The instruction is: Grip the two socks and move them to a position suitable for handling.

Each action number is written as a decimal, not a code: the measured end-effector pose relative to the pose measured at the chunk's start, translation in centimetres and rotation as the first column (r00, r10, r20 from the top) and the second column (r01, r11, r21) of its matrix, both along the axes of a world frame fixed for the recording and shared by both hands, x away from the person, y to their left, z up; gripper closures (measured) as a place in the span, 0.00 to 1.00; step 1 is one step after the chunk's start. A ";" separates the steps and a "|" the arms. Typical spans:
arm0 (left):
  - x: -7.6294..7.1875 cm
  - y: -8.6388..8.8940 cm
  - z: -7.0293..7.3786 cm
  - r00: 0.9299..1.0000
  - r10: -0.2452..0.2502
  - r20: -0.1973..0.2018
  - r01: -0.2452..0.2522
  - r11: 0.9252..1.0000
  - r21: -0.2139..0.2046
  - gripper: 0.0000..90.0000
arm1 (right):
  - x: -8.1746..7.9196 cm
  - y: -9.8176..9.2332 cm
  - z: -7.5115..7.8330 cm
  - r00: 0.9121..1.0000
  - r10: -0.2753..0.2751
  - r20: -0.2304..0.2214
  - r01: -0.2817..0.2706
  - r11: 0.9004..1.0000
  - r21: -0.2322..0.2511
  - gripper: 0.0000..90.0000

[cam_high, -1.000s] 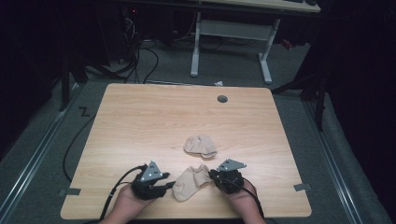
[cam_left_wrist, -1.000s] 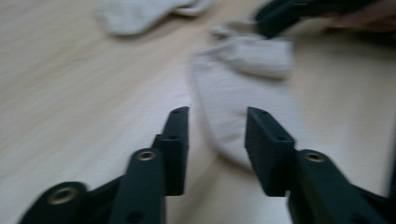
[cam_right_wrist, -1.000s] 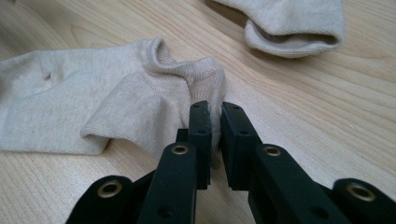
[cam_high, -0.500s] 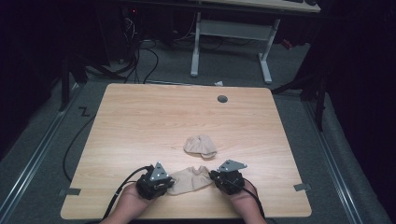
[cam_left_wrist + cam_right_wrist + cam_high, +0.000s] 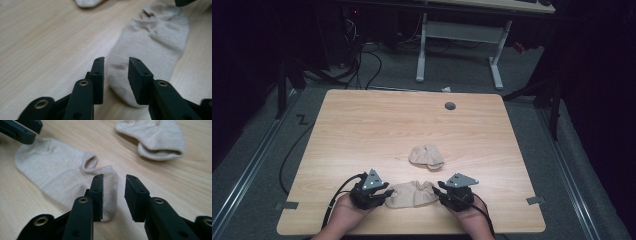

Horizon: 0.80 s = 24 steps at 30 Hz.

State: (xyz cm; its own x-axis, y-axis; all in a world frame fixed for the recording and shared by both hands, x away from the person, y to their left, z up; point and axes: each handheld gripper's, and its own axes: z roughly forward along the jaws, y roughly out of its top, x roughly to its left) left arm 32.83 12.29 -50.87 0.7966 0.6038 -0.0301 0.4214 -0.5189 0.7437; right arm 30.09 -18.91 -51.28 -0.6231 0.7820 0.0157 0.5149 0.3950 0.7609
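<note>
A beige ankle sock [image 5: 412, 194] lies flat near the table's front edge, between my two grippers. My left gripper [image 5: 384, 192] stands at its toe end and my right gripper [image 5: 438, 191] at its cuff end. In the left gripper view the sock [image 5: 155, 37] runs away from the left gripper [image 5: 116, 62], whose jaws have just been opening and stand apart over the toe without pressing it. In the right gripper view the right gripper [image 5: 113, 178] has likewise just been opening, and the sock's [image 5: 57, 172] cuff edge lies loose under its left jaw.
A second beige sock [image 5: 427, 156], folded into a lump, lies a little farther back on the wooden table [image 5: 362, 130]; it shows as sock [image 5: 155, 137] too. A round grommet [image 5: 450, 106] sits near the far edge. Black cables trail from both grippers.
The near sock was bunched and slanted with the right jaws closed on it; now it lies stretched flat. The left gripper came in to its toe end. Both pairs of jaws have opened.
</note>
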 end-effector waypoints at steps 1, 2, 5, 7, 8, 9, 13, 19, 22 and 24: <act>0.3 0.5 0.0 1.000 0.024 0.008 -0.024 1.000 -0.009 0.69 | 0.1 -0.1 0.0 1.000 -0.007 0.005 0.007 1.000 0.006 0.73; 0.6 1.0 0.1 0.999 0.044 0.009 -0.044 0.999 -0.013 0.68 | 0.3 -0.2 0.0 1.000 -0.011 0.006 0.010 1.000 0.010 0.72; 1.6 2.6 0.1 0.995 0.100 -0.001 -0.100 0.994 -0.039 0.66 | 0.6 -0.5 0.0 1.000 -0.014 0.019 0.013 0.999 0.031 0.68; 2.0 3.6 0.1 0.991 0.131 -0.018 -0.132 0.989 -0.065 0.66 | 0.9 -0.4 0.3 0.999 -0.019 0.034 0.018 0.999 0.036 0.66; 2.1 3.9 0.1 0.989 0.144 -0.028 -0.145 0.986 -0.081 0.66 | 1.1 -0.4 0.5 0.999 -0.023 0.042 0.021 0.999 0.035 0.65; 2.2 4.2 0.1 0.988 0.149 -0.032 -0.152 0.985 -0.088 0.66 | 1.4 -0.3 0.6 0.998 -0.030 0.047 0.029 0.999 0.041 0.64; 2.3 4.5 0.0 0.987 0.156 -0.031 -0.158 0.983 -0.088 0.65 | 2.8 -0.2 1.0 0.997 -0.061 0.046 0.059 0.997 0.051 0.62; 2.2 4.2 -0.1 0.987 0.155 -0.031 -0.157 0.984 -0.085 0.64 | 4.4 -0.2 1.4 0.996 -0.075 0.042 0.072 0.995 0.063 0.60; 2.2 4.1 -0.1 0.988 0.153 -0.031 -0.155 0.984 -0.086 0.64 | 4.9 -0.2 1.6 0.996 -0.078 0.052 0.075 0.996 0.056 0.60; 2.3 4.2 -0.1 0.987 0.158 -0.030 -0.160 0.983 -0.085 0.63 | 5.2 -0.2 1.8 0.995 -0.081 0.057 0.078 0.995 0.058 0.59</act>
